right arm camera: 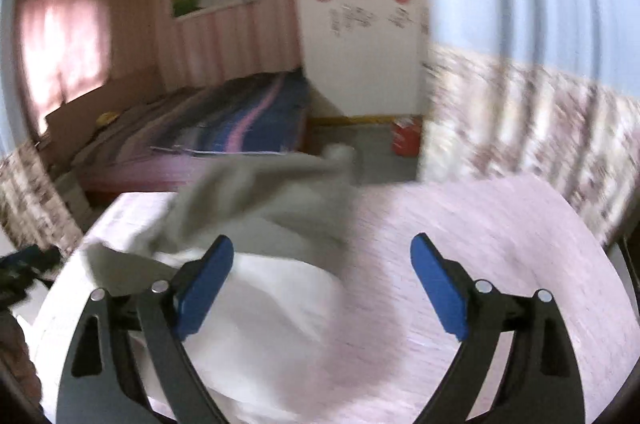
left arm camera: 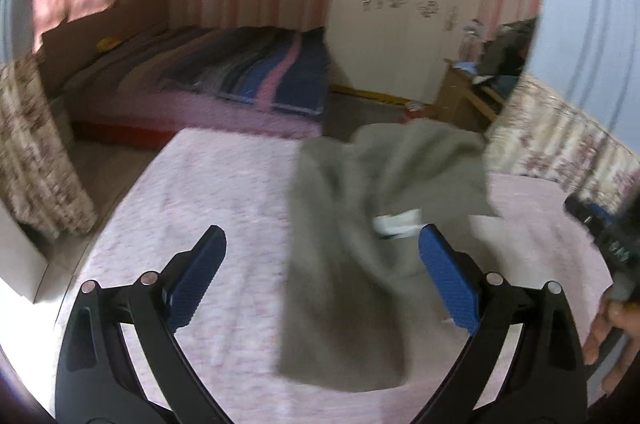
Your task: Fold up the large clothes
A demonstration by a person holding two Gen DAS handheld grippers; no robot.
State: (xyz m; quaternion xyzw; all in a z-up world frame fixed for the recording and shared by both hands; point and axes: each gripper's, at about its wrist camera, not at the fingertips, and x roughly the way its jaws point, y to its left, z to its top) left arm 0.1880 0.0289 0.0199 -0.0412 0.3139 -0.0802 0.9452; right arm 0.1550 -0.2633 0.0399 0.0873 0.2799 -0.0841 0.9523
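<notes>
A grey garment [left arm camera: 360, 232] lies crumpled on the pink bed cover [left arm camera: 208, 200], with a white label [left arm camera: 398, 220] showing near its middle. My left gripper [left arm camera: 322, 240] is open and empty, just above the garment's near part. In the right wrist view the same garment [right arm camera: 260, 224] looks pale grey and lies to the left on the pink cover [right arm camera: 480, 244]. My right gripper [right arm camera: 322, 248] is open and empty, over the garment's right edge. Both views are blurred by motion.
A second bed with a striped blue and pink blanket [left arm camera: 256, 72] stands beyond a strip of floor. A floral curtain hangs at the left [left arm camera: 36, 152] and right [right arm camera: 540, 120]. A white door [left arm camera: 404, 12] and a red box [right arm camera: 406, 136] are at the back.
</notes>
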